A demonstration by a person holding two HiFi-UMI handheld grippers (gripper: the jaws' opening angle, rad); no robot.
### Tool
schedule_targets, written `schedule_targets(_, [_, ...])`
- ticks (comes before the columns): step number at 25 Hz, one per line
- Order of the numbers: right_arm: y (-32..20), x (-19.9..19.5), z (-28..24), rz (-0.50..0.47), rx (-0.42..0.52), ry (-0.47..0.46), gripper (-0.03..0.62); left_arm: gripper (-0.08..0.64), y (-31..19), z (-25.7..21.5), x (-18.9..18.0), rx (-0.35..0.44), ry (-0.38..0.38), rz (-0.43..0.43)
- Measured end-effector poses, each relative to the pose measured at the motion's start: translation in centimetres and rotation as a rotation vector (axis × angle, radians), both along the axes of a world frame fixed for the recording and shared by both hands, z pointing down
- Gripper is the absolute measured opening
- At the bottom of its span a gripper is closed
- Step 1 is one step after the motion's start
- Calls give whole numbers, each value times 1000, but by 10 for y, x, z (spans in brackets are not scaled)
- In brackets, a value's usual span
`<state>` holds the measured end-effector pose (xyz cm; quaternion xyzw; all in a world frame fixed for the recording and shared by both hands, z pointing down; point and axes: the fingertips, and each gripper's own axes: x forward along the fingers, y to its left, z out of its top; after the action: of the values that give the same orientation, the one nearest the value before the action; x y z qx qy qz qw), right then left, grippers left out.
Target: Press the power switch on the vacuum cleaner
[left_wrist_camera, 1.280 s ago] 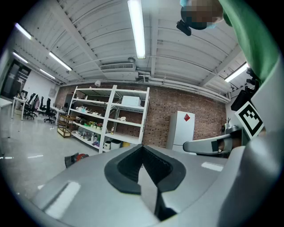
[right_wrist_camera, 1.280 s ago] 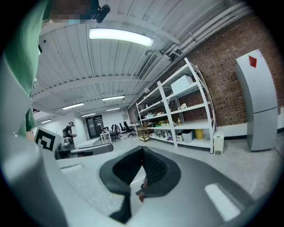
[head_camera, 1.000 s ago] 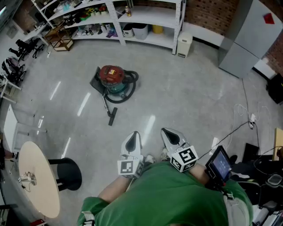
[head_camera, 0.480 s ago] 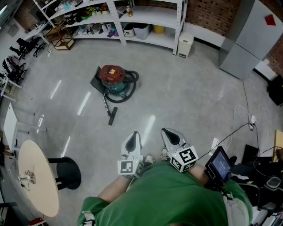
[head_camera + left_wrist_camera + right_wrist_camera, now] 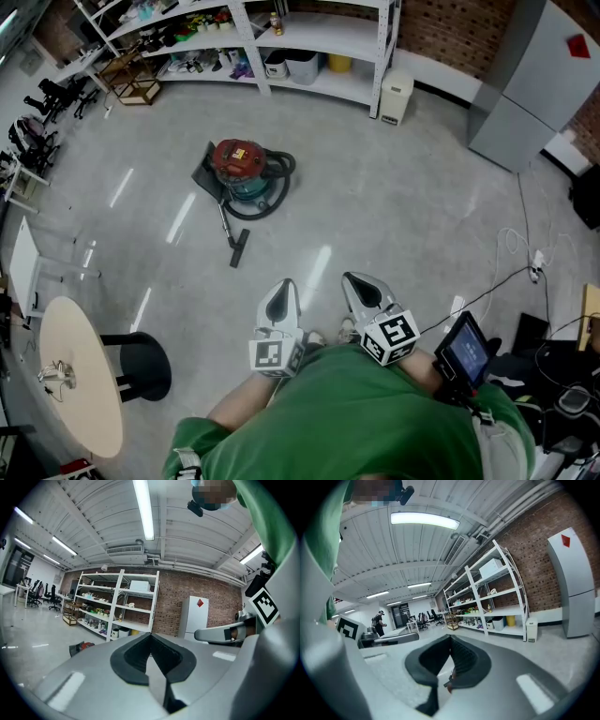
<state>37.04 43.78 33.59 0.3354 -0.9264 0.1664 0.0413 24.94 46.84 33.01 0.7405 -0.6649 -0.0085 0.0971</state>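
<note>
- No lettering can be read anywhere.
- The cabinet (image 5: pixel 530 80) bears a wordless red diamond sticker (image 5: pixel 569 39).
- The label (image 5: pixel 236 153) on the vacuum (image 5: pixel 246 173) is too small to read.

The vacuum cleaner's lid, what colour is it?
The vacuum cleaner's lid is red; the head view shows it best.

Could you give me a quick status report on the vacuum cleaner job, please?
Left gripper shut, empty; right gripper shut, empty. Vacuum cleaner on the floor ahead, far from both. Nothing seen in the way.
</note>
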Motion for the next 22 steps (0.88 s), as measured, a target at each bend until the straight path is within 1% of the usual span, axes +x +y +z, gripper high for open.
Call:
schedule_targets(2, [-12,6,-5,-5,-4,-1,2,6,-10,-2,3,0,-14,-8])
schedule_targets(4, [-12,7,-2,-7,0,-3,2,6,-9,3,3,15,-30,-9])
schedule_targets(8, [-14,14,4,-9,3,-10,2,6,-12,2,10,26,-22,-20])
schedule_targets(11, [-23,26,7,-11,-2,-13,2,6,-21,-1,20,34,-36,-26])
schedule_targets(13, [-23,31,12,-8,-6,-11,2,6,-21,5,24,23,-31,-31])
schedule_targets(15, [-22,33,16,-4,-10,-11,2,6,-20,8,26,16,-22,-30])
schedule_targets(18, [-24,35,18,4,-13,-13,2,6,-25,8,27,30,-29,-19])
schedule_targets(22, [-29,36,17,15,-14,-18,2,6,-29,12,25,21,-30,-21])
